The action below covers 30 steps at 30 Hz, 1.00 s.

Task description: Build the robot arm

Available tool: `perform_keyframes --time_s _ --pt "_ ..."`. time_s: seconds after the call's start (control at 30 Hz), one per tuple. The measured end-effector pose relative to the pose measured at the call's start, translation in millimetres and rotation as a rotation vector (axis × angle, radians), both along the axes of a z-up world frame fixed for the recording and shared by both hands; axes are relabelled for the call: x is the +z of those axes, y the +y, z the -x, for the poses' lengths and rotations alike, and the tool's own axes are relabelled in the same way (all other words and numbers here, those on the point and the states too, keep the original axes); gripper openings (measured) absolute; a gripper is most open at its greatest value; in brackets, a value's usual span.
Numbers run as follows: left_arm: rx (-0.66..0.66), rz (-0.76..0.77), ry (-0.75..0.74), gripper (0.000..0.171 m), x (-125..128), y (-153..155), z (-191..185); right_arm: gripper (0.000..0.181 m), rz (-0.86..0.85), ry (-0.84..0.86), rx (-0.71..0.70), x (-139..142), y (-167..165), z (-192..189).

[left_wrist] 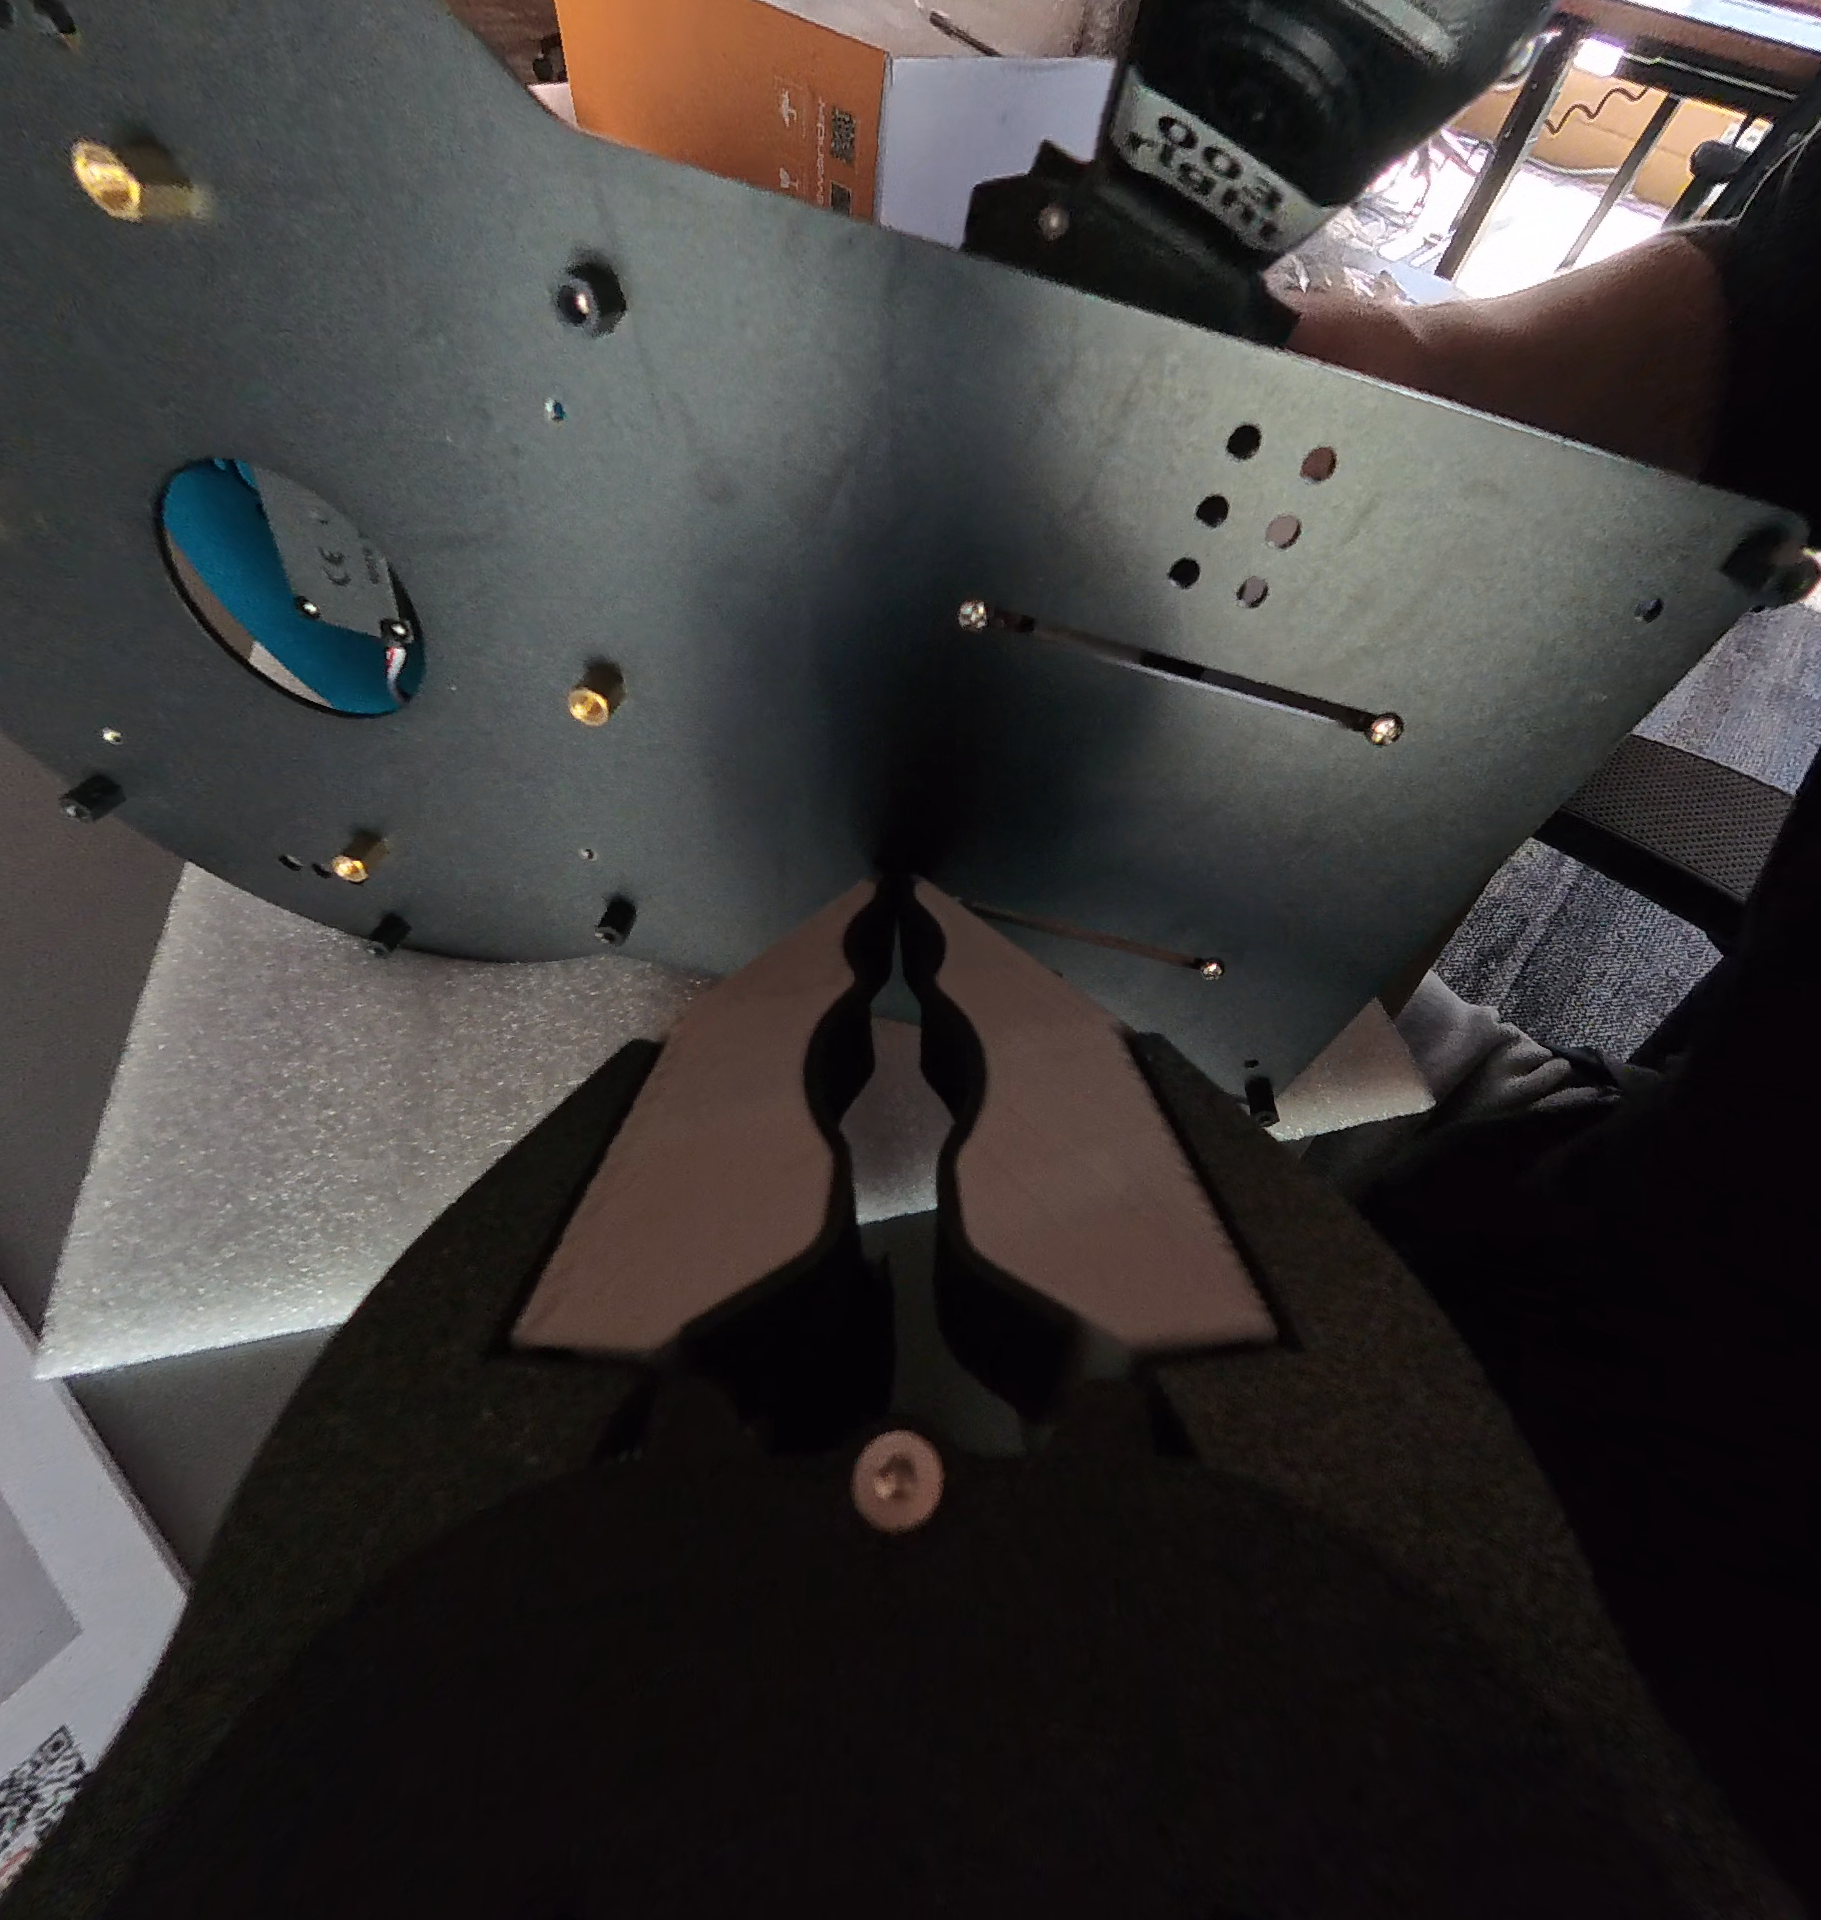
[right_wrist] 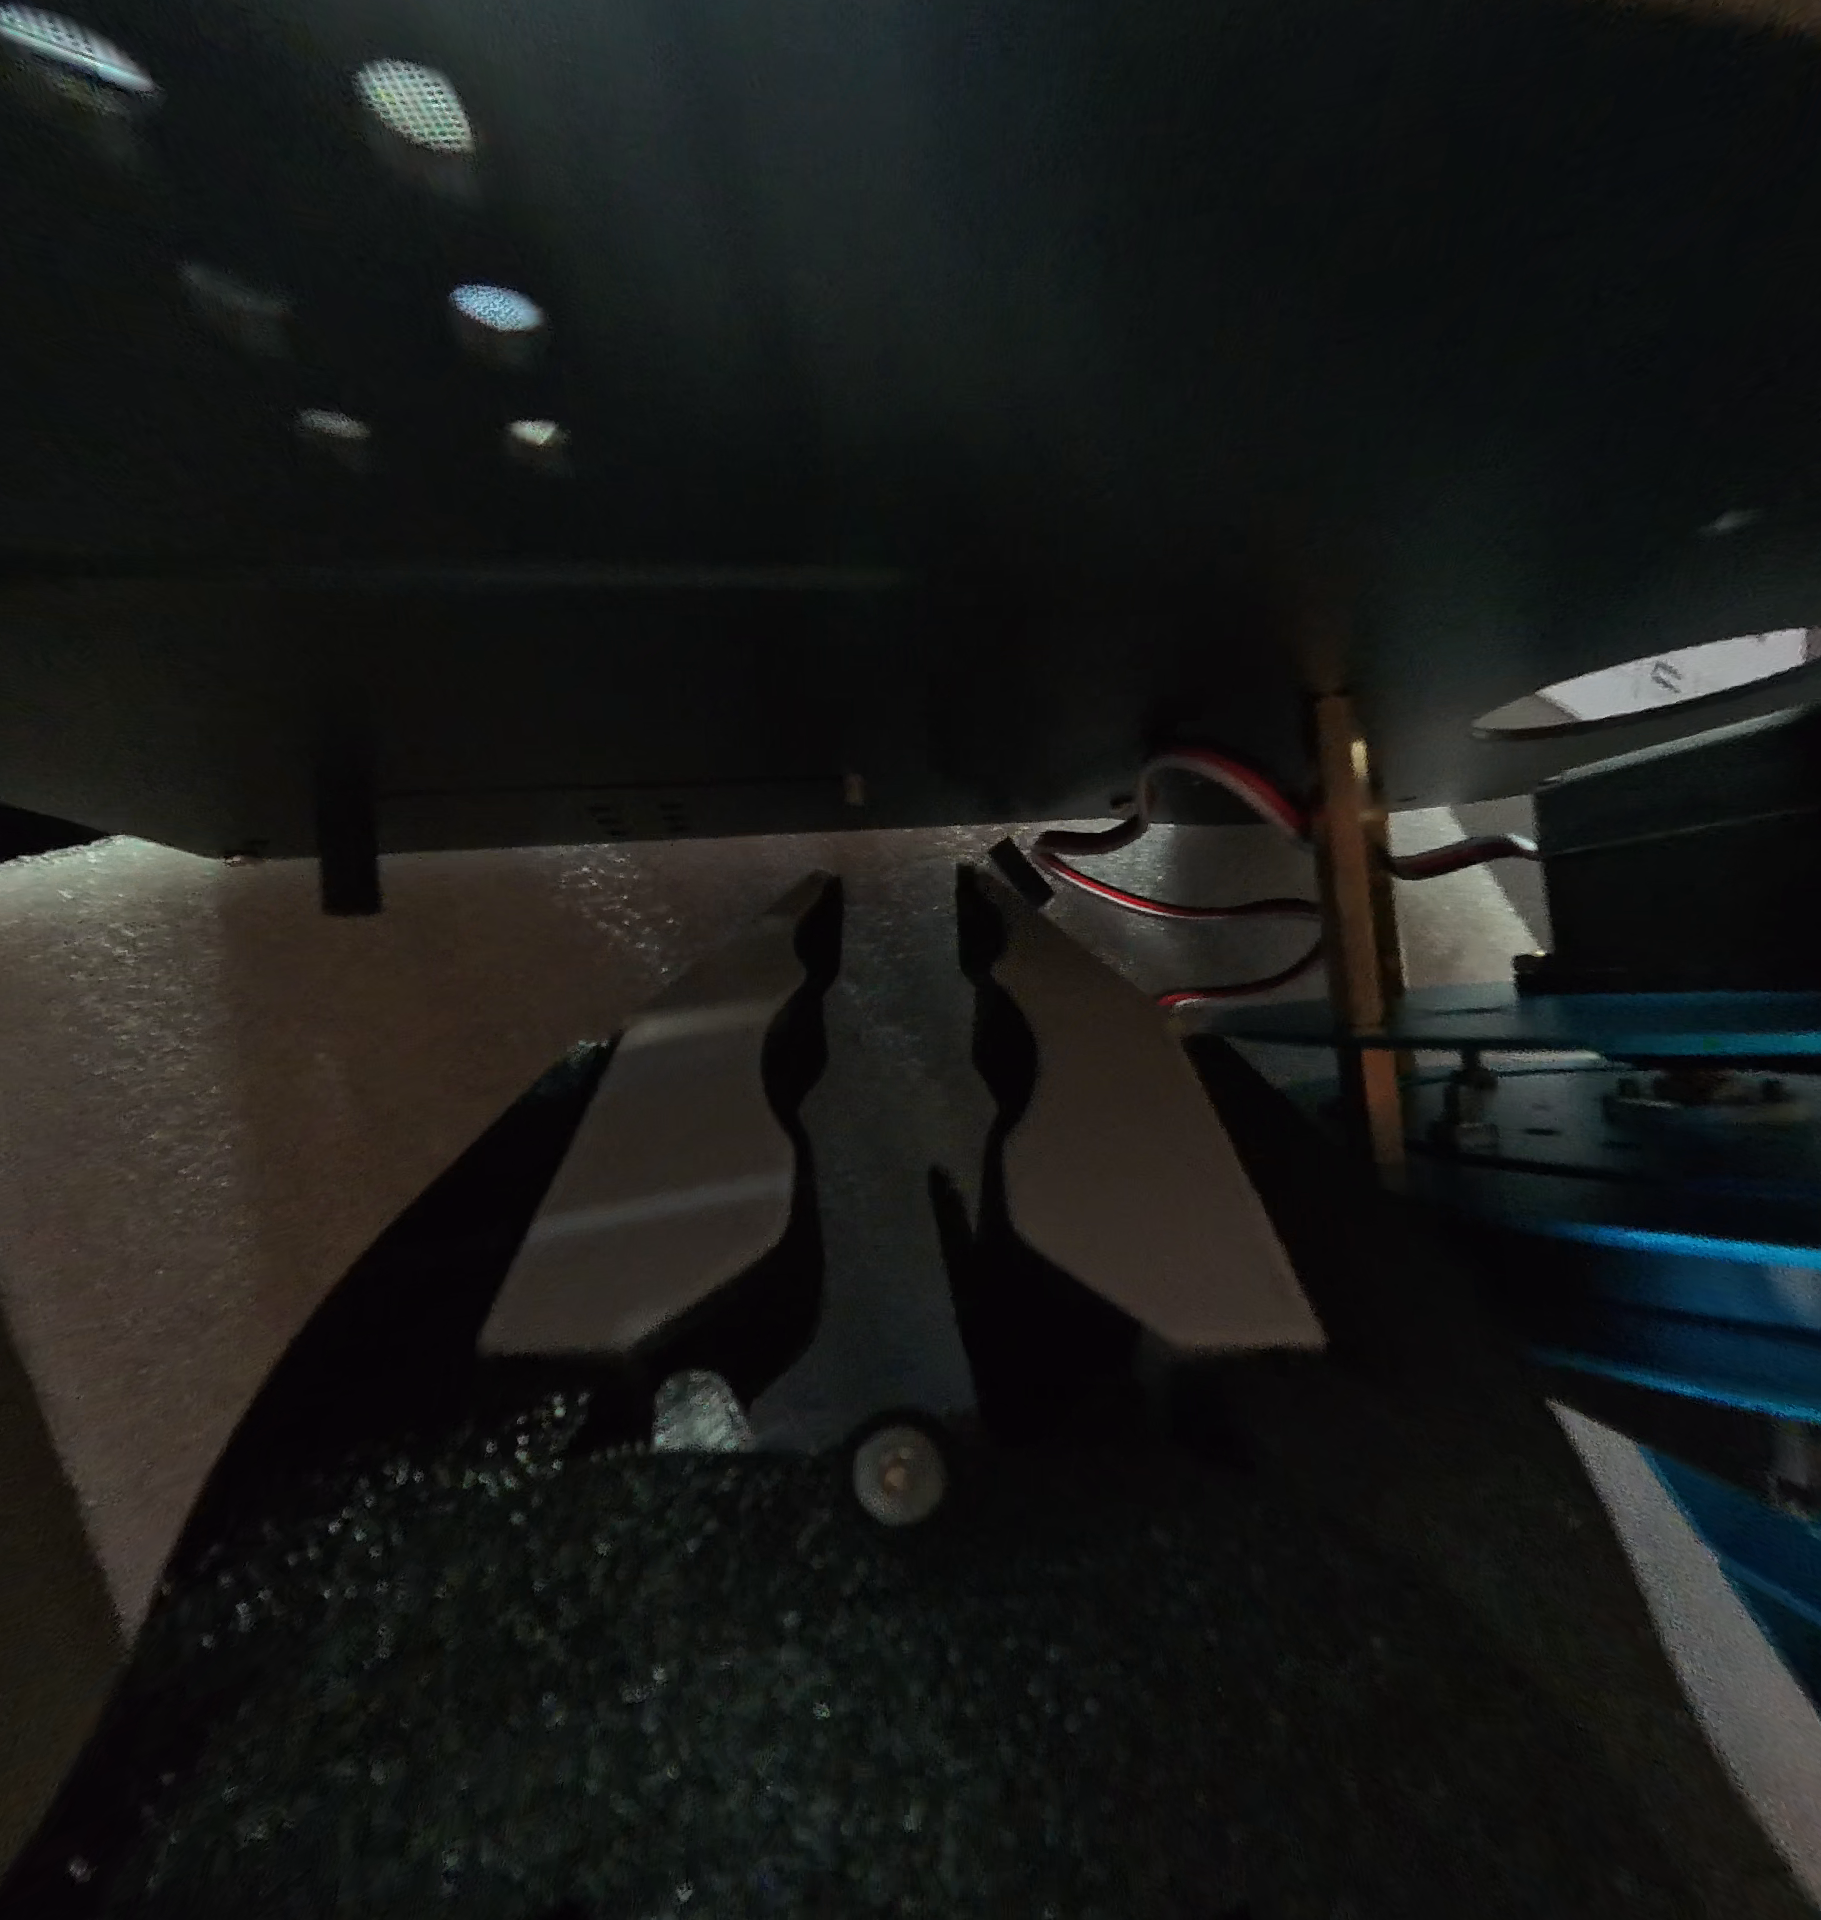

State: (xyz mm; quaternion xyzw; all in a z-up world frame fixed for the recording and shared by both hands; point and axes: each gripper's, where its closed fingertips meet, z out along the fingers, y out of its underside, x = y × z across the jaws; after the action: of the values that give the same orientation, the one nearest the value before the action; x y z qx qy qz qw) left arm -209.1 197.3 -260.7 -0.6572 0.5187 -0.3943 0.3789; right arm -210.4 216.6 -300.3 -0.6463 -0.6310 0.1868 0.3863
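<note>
Left wrist view: the left gripper [left_wrist: 898, 894] has its jaws pinched on the lower edge of a dark metal plate [left_wrist: 781, 499], tilted up off a white foam sheet [left_wrist: 366, 1122]. The right gripper [left_wrist: 1124, 239] sits behind the plate's far edge.

Right wrist view — the right gripper [right_wrist: 898, 894] has its jaws slightly apart, empty, under the plate [right_wrist: 989, 312], near red-and-white wires [right_wrist: 1197, 914].

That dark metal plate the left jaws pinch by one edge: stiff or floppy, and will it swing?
The dark metal plate probably stays stiff: it looks flat across its span. The left gripper pinches one edge only, so it may pivot. Brass standoffs and underslung parts suggest uneven weight.
</note>
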Motion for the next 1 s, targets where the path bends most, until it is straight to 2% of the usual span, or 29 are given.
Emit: perform_keyframes --time_s 0.1,0.2,0.3,0.37,0.47,0.53,0.67,0.77,1.0 --pt "0.005 -0.009 0.005 0.000 -0.1 0.0 -0.1 0.021 -0.053 0.041 -0.027 13.4 -2.1 -8.9" --pt "0.010 -0.002 0.004 0.000 0.0 0.1 -0.2 0.024 -0.015 0.160 -0.123 44.9 0.7 -34.0" --pt "0.010 -0.017 0.010 0.000 -0.1 0.2 -0.4 0.033 0.017 0.342 -0.275 78.4 14.0 -70.3" --pt "0.014 -0.026 0.019 0.000 -0.2 0.4 -0.5 0.054 0.031 0.467 -0.461 92.1 34.6 -86.3" --pt "0.017 -0.051 0.032 0.000 -0.5 0.3 -0.4 0.061 0.099 0.410 -0.529 78.0 38.6 -73.2" --pt "0.021 -0.069 0.038 0.000 -0.6 0.4 -0.7 0.046 0.093 0.450 -0.599 79.7 46.8 -65.9" --pt "0.014 -0.082 0.048 0.000 -0.9 0.7 -0.4 0.041 0.131 0.448 -0.711 80.2 50.5 -61.0" --pt "0.011 -0.076 0.049 0.000 -0.8 1.1 -0.3 0.040 0.038 0.342 -0.749 82.1 50.1 -61.1" --pt "0.022 -0.083 0.059 0.000 -0.4 2.6 0.7 0.038 0.022 0.289 -0.732 83.9 51.7 -59.2"
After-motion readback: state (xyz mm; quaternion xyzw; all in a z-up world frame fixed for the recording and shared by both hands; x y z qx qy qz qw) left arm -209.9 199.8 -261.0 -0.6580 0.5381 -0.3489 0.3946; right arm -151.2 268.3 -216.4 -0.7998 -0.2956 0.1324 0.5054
